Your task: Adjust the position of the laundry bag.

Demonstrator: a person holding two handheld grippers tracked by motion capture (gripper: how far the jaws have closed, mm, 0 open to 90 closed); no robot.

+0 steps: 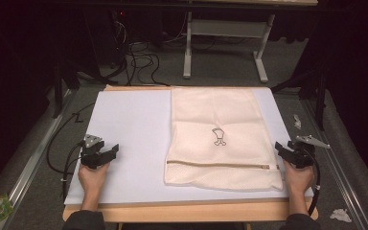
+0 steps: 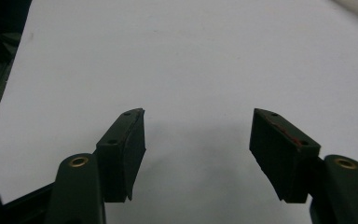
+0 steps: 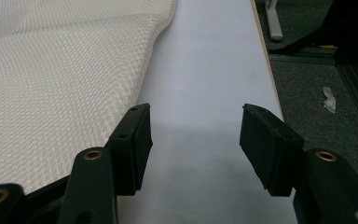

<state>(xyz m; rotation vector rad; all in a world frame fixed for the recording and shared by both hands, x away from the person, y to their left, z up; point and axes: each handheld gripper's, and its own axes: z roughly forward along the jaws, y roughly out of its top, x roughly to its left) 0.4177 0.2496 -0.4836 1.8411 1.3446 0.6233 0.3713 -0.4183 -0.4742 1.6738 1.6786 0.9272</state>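
Mesh laundry bag point(image 1: 223, 136) lies flat on the tabletop point(image 1: 129, 129), long axis running away from the person, its near corner just beside the right hand-held gripper point(image 1: 283, 149), jaws wide and empty, while the left hand-held gripper point(image 1: 109, 152), equally wide, sits well apart.

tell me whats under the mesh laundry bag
The mesh laundry bag lies flat on the white board. Any contents, and the board beneath it, are covered.
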